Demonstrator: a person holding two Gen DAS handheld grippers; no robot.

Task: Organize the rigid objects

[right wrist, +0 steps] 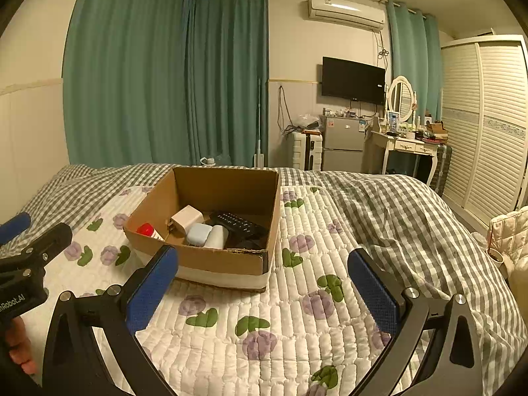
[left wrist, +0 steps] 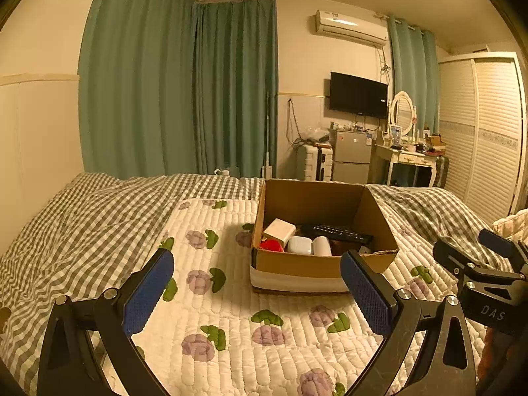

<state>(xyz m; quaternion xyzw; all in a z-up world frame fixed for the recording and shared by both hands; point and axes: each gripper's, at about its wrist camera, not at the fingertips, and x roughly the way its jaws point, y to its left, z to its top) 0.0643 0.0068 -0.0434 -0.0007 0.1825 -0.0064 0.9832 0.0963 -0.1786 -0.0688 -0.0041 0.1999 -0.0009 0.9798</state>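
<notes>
- Landmark: an open cardboard box (left wrist: 325, 264) sits on a white quilt (left wrist: 231, 313) printed with purple flowers, spread over a checked blanket (left wrist: 82, 224) on the bed.
- Left of the box, the left gripper (left wrist: 257, 292) hovers above the quilt with its blue-padded fingers (left wrist: 148, 292) spread wide, holding nothing.
- Inside the box, at its left end, lies a red-capped item (right wrist: 147, 230).
- Next along, leaning against the left wall, is a white block-shaped charger (right wrist: 187, 217).
- In front of the charger, near the box's front wall, are a pale rounded case (right wrist: 199, 234) and, touching it on the right, a white rounded object (right wrist: 216, 236).
- Behind these, toward the box's right side, a black remote control (right wrist: 237, 223) lies flat.
- Right of the box, the right gripper (right wrist: 264, 292) hovers over the quilt, its fingers (right wrist: 373, 292) also spread wide and empty.
</notes>
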